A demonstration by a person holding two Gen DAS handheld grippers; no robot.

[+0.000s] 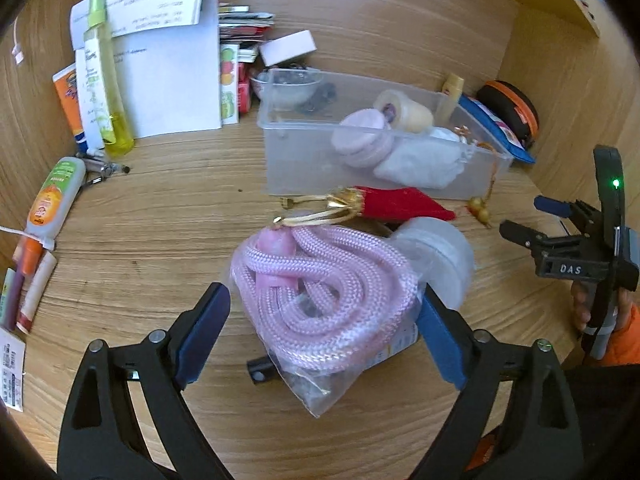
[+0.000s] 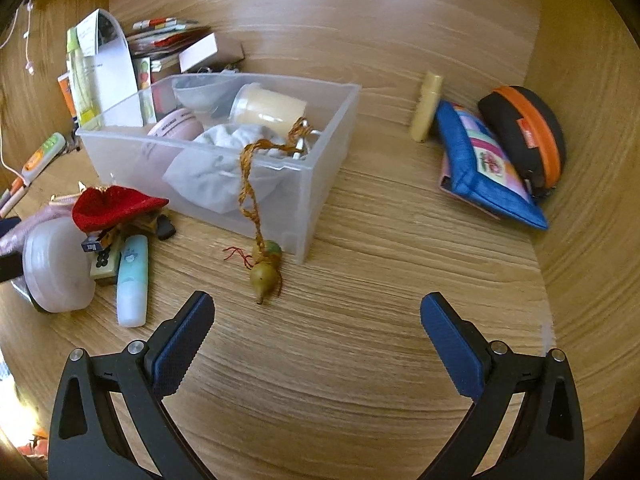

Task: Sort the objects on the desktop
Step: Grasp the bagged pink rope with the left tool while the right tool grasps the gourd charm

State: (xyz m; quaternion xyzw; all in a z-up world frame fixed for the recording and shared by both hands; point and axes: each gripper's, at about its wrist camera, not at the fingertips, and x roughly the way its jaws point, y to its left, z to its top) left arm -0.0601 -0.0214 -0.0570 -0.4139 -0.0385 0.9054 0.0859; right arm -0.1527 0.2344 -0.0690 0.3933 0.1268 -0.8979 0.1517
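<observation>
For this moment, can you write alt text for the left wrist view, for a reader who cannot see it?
The open left gripper straddles a clear bag of coiled pink rope lying on a wooden desk. Behind it are a red pouch and a clear plastic bin holding small items. The open right gripper sits at the right edge.

What you can't make out on the desk

The bagged pink rope (image 1: 326, 300) hides most of the dark clutter beneath it; the white jar (image 1: 438, 258) is half covered by its plastic; your left view cuts off the pens (image 1: 24, 292) at the edge; print on the white papers (image 1: 168, 60) is too blurred to read.
</observation>
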